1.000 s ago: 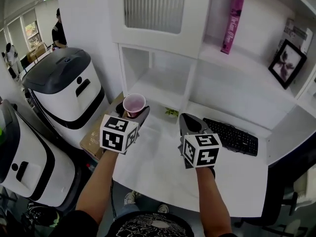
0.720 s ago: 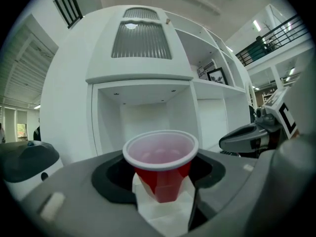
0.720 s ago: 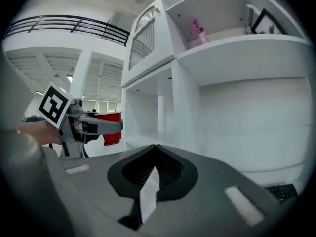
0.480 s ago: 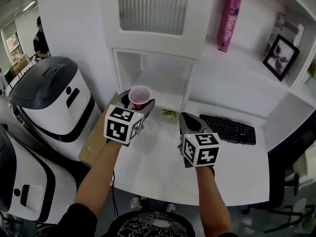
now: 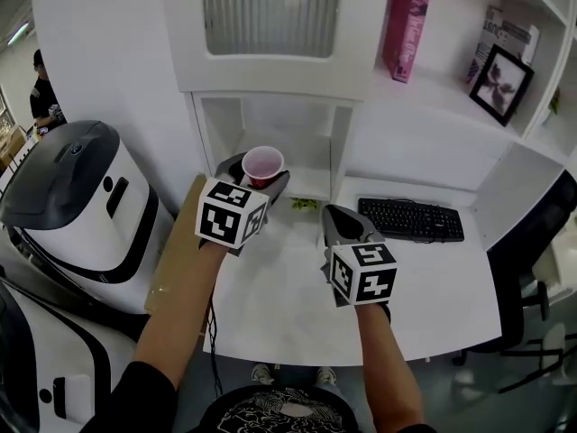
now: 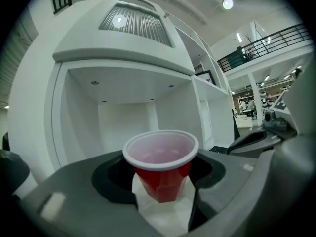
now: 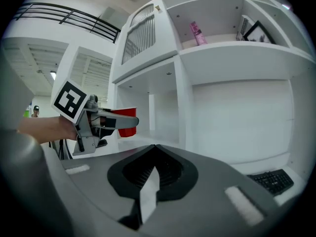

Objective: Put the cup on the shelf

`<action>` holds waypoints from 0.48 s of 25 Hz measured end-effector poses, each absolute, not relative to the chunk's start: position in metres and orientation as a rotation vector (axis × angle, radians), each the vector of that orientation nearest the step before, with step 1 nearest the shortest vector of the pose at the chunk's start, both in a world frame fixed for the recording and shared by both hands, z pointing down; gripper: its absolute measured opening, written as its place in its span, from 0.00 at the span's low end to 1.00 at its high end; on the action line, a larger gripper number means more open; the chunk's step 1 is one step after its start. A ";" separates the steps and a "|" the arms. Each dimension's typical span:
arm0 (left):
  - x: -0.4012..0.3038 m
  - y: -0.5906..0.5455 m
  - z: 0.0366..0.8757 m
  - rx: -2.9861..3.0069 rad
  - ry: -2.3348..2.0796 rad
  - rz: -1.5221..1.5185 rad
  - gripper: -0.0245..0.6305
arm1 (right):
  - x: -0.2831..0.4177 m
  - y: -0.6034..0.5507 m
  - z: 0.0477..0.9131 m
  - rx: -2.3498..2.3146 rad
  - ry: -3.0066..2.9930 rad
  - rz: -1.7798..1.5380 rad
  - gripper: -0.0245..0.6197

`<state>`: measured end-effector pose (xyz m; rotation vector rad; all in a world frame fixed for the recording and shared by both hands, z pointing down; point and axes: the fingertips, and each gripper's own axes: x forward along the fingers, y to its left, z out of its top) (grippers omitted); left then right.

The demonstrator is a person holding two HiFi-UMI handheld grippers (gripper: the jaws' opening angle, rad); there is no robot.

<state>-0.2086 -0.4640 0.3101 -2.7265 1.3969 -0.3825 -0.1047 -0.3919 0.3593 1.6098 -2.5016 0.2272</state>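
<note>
White shelving fills the wall behind the bench [image 5: 288,305], and the change is on the left side. The left gripper [image 5: 260,177] has carried the red cup [image 5: 262,163] forward from over the bench's near-left corner. It is now at the mouth of the low open compartment [image 5: 302,147] under the frosted cabinet door. The cup stands upright, its mouth empty as far as I can see. It sits clamped between that gripper's fingers [image 6: 74,191], which are spread wide around its body. From the left gripper view the compartment lies straight ahead, so I judge the carry nearly over. What remains is to reach in, set the cup down on the shelf floor and let go. It is off the bench and not yet resting on anything.

The right gripper [image 5: 341,219] has hardly shifted. It hangs over the middle of the bench with its fingers [image 7: 222,181] pressed together and nothing between them.

By my count:
- one cup
- two grippers
- one keyboard [image 5: 410,219] at the back right of the bench
- one tall pink box [image 5: 403,21] and one framed picture [image 5: 499,84] on the upper shelf
- one small green thing [image 5: 305,204] by the compartment's foot, too small to name
- two white-and-black machines [image 5: 72,206] on the floor to the left
- one person [image 5: 41,106] far off behind them
</note>
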 end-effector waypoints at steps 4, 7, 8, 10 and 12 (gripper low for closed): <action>-0.198 -0.479 0.318 -2.768 1.332 -0.381 0.67 | -0.101 -0.389 0.367 1.670 -2.456 0.250 0.08; -0.191 -0.487 0.323 -2.782 1.300 -0.385 0.67 | -0.100 -0.387 0.369 1.698 -2.431 0.247 0.08; -0.189 -0.490 0.325 -2.788 1.290 -0.384 0.67 | -0.100 -0.387 0.369 1.707 -2.423 0.246 0.08; -0.184 -0.496 0.328 -2.802 1.273 -0.392 0.67 | -0.098 -0.386 0.368 1.727 -2.410 0.245 0.08; -0.180 -0.501 0.332 -2.810 1.257 -0.408 0.67 | -0.098 -0.385 0.368 1.746 -2.398 0.245 0.08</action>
